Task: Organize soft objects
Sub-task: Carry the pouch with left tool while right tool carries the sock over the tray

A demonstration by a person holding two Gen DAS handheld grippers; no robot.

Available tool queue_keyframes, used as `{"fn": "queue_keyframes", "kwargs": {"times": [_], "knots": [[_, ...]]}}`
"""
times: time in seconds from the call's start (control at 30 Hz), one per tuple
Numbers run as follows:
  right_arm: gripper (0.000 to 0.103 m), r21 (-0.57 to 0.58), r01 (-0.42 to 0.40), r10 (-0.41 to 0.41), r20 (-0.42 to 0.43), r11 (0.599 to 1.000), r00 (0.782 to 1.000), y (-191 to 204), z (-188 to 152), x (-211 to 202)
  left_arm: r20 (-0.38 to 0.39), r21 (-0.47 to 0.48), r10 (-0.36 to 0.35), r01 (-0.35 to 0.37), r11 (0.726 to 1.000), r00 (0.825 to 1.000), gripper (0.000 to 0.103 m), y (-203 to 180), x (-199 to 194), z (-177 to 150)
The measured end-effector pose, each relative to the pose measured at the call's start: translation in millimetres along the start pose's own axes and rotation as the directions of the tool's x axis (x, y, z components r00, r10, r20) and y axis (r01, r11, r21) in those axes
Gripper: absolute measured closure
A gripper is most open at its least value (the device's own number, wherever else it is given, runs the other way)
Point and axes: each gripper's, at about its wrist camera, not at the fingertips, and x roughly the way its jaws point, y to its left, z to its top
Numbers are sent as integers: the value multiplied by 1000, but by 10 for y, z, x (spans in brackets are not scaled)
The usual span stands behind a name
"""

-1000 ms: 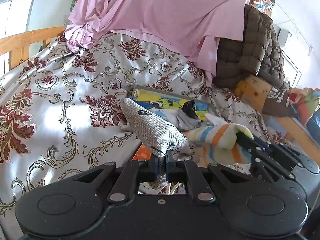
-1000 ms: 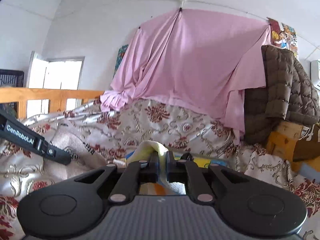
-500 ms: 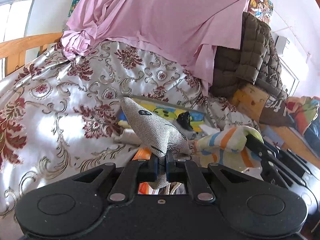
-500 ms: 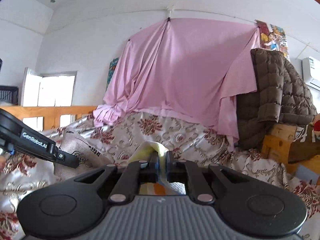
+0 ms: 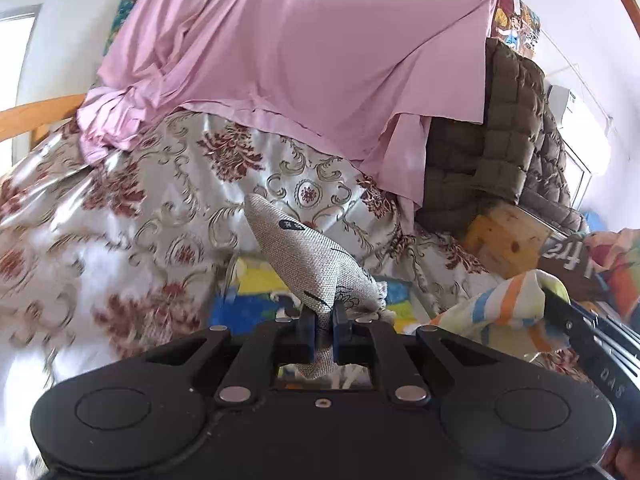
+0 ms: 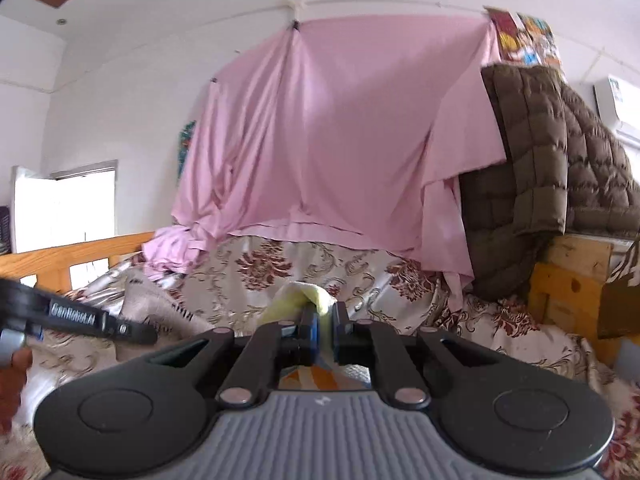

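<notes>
My left gripper (image 5: 323, 322) is shut on a grey woven cloth (image 5: 304, 252) that sticks up in a point above its jaws. To its right, my right gripper (image 5: 560, 304) pinches a pale yellow cloth with blue and orange stripes (image 5: 508, 304). In the right wrist view that gripper (image 6: 324, 320) is shut on the yellow cloth (image 6: 304, 294), whose fold pokes up between the jaws. The left gripper's black arm (image 6: 80, 318) and the grey cloth (image 6: 160, 312) show at the left of that view. Both cloths hang above the bed.
A bedspread with red floral pattern (image 5: 160, 208) covers the bed. A bright blue and yellow printed sheet (image 5: 256, 292) lies on it below the grippers. A pink sheet (image 6: 328, 140) hangs on the wall, a brown quilted blanket (image 6: 552, 152) drapes over wooden boxes (image 6: 568, 280) at right. A wooden bed rail (image 6: 72, 256) runs at left.
Both grippers have lifted and pulled back from the bed with their cloths held. The bed sits lower in both views and more wall and ceiling show.
</notes>
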Motion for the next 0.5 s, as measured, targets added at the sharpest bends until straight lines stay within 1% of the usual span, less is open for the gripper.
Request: {"fn": "queue_keyframes", "kwargs": {"times": [0.17, 0.23, 0.3, 0.4, 0.5], "knots": [[95, 34, 49, -49, -17, 998, 999, -211, 11, 574, 9, 21, -27, 27, 999, 1000, 95, 32, 578, 91], [95, 53, 55, -53, -39, 997, 998, -275, -9, 747, 6, 8, -50, 50, 999, 999, 95, 29, 793, 84], [95, 63, 59, -54, -73, 996, 996, -318, -68, 913, -9, -8, -67, 67, 998, 998, 95, 17, 1022, 57], [95, 76, 69, -59, -127, 995, 990, -352, -185, 1081, -42, -12, -74, 74, 997, 996, 95, 15, 1289, -25], [95, 88, 75, -58, -174, 993, 983, -353, -310, 1181, -90, -10, -55, 55, 998, 994, 95, 37, 1480, -115]]}}
